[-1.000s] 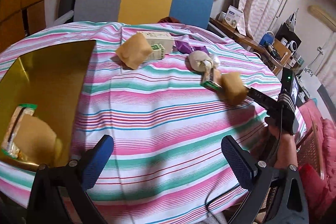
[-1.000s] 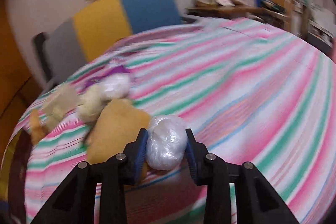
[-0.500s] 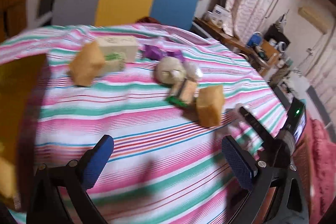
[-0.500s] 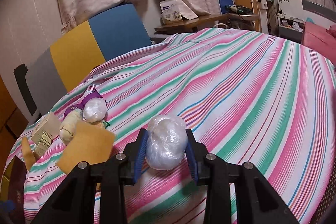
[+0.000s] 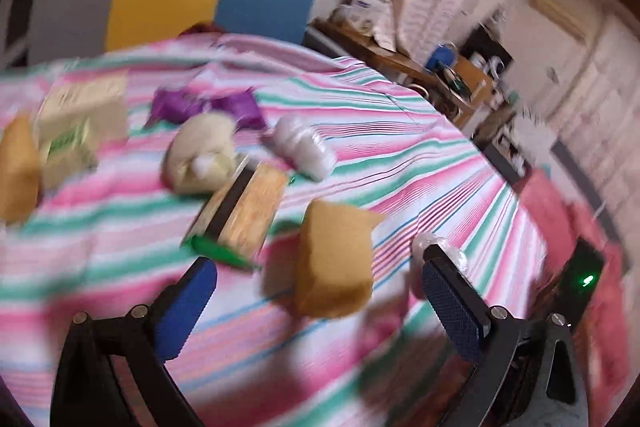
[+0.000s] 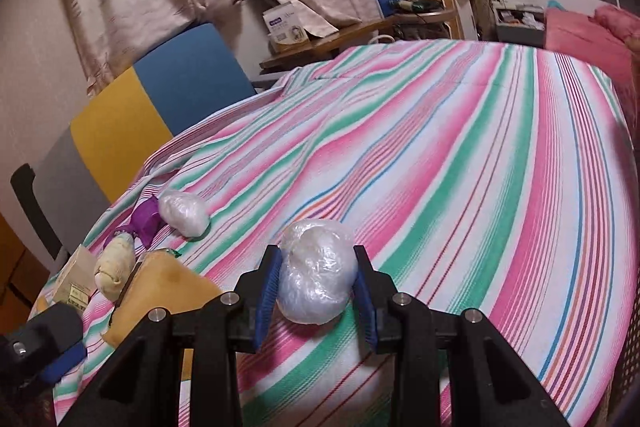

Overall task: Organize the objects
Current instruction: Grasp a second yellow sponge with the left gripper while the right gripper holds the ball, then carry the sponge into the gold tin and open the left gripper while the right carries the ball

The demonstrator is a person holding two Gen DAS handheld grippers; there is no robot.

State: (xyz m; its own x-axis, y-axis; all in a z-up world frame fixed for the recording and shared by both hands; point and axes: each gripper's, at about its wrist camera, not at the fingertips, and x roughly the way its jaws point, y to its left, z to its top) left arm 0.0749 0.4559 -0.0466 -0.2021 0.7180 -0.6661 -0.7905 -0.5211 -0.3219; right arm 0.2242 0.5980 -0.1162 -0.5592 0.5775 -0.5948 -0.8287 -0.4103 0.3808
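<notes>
Right tongs (image 6: 316, 287) clenched on wrapped ball (image 6: 316, 277), held just above striped worktop (image 6: 460, 167), near edge. Left tongs (image 5: 318, 305) released, nothing between pads, yellow sponge (image 5: 334, 263) just ahead. Keep squeeze gentle (film-wrapped, likely soft). Carry ball clear of sponge. Set down near second ball (image 6: 184, 213), far left.

**Blurred left view, sharp right view**

Soft, warm indoor light. The left wrist view smears heavily; the striped cloth (image 5: 360, 155) perhaps streaks most. The right wrist view stays crisp. Both bend strongly and darken at their corners.
</notes>
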